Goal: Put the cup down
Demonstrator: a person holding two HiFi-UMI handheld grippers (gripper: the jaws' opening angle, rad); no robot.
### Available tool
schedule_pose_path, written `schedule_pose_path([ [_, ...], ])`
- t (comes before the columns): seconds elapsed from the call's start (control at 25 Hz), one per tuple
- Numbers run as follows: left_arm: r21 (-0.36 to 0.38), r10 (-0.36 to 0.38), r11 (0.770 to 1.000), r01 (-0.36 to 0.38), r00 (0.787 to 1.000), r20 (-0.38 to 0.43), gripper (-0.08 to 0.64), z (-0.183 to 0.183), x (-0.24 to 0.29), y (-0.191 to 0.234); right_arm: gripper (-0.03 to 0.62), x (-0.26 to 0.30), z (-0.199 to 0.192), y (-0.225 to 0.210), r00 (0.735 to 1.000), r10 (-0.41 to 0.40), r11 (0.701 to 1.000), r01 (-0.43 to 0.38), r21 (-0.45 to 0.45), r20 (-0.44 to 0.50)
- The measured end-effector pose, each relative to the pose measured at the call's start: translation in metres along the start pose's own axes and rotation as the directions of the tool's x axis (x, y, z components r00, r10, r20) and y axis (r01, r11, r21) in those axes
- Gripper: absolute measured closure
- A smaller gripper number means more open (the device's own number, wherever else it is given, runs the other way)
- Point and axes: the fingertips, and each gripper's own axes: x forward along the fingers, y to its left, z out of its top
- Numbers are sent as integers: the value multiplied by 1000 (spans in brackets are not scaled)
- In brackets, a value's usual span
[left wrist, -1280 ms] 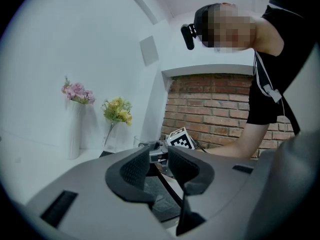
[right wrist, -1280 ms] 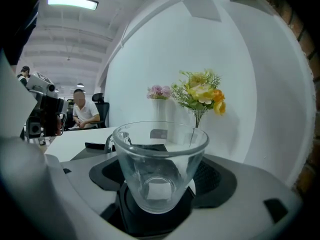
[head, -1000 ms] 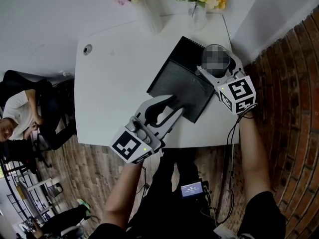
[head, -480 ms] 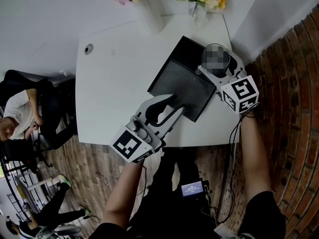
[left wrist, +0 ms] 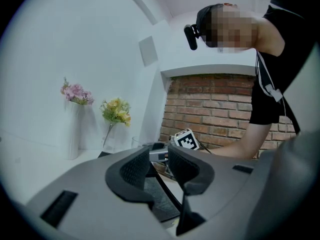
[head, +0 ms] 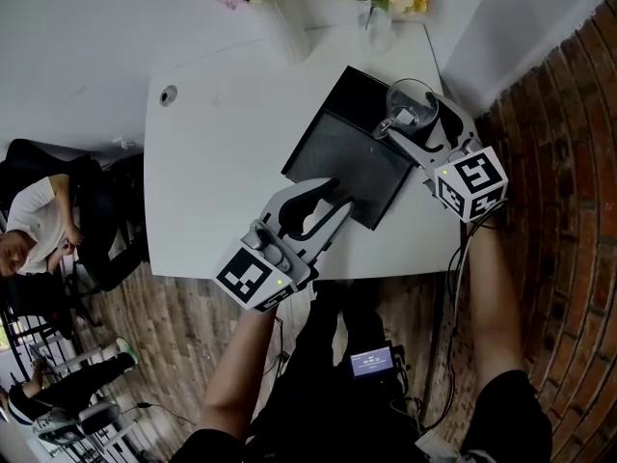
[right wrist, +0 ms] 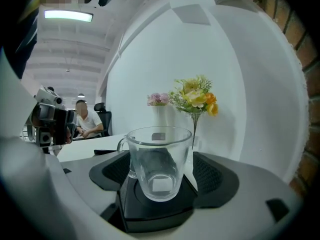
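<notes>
Though the cup [right wrist: 159, 149] sits inside the right claw [right wrist: 161, 171], contact is unclear.

Two pale grey hand-held grippers, wearer in black

The pale grey moulded-plastic left gripper [head: 339, 201] and its twin, the right gripper [head: 410, 119], have black ribbed jaw pads. Each carries a white cube printed with black square markers: the left marker cube [head: 253, 280] at seven o'clock of the head view, the right marker cube [head: 470, 183] at three o'clock, each with a small green light. A thin black cable [head: 453, 268] trails from the right gripper. The person wears a black short-sleeved top [left wrist: 272, 79], black trousers [head: 318, 394] and a black head-mounted camera [left wrist: 190, 36].
</notes>
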Motion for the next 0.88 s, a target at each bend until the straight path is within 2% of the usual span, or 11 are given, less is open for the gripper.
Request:
schedule_pose_path([
  [0.56,32,-22,999,21,999,24,453,25,-4,-14,210,-47,18,8,996,-68,994,63,89,55],
  [0.88,58,-14,998,14,1000,-1,453,34,-13,-23,212,-64,49,47,996,-40,999,39,23,84],
])
